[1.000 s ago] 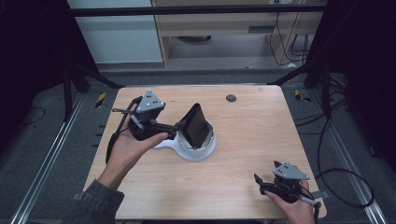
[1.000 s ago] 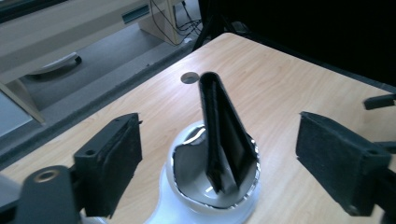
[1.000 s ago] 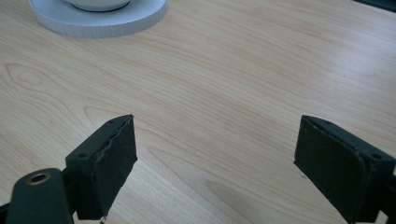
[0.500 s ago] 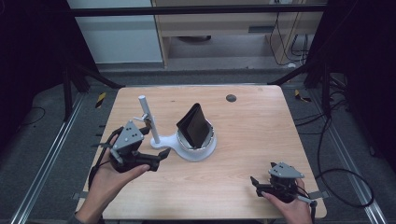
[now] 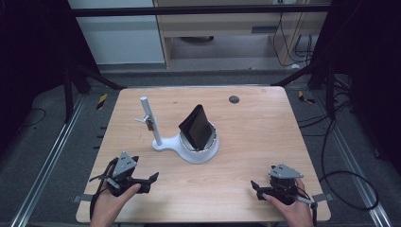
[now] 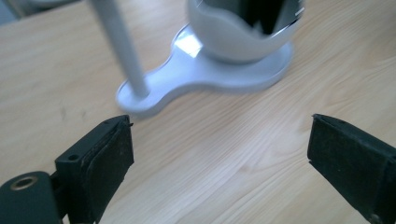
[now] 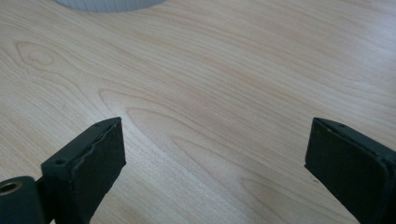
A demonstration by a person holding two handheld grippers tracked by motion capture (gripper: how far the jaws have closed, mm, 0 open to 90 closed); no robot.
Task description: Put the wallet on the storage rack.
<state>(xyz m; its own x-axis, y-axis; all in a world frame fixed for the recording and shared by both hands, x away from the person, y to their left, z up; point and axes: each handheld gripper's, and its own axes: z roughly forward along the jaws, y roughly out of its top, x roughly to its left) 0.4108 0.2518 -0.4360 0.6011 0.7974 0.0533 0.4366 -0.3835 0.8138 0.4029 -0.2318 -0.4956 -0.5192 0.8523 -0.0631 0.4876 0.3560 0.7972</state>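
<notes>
- High view: The left gripper (image 5: 152, 178) is now low at the near left edge of the table (image 5: 255, 142). A second ago it was up by the white stand (image 5: 189, 146), right beside the black wallet (image 5: 196, 126). Its jaws have just been opening and hold nothing. I think the placing is done. The wallet stands tilted in the stand's round cup, poking out over the rim. A thin white post (image 5: 151, 120) rises from the same base, left of the cup, with a small clip on it. The right gripper (image 5: 255, 187) rests at the near right edge, much where it was, well apart from the stand.
- Left gripper view: The two black jaws stand wide apart over bare wood. The post (image 6: 123, 51) and cup (image 6: 233, 37) are just ahead, a dark thing inside the cup.
- Right gripper view: Its jaws have also just been opening and are wide apart with nothing between them. A bit of the stand (image 7: 107, 4) shows at the top.
</notes>
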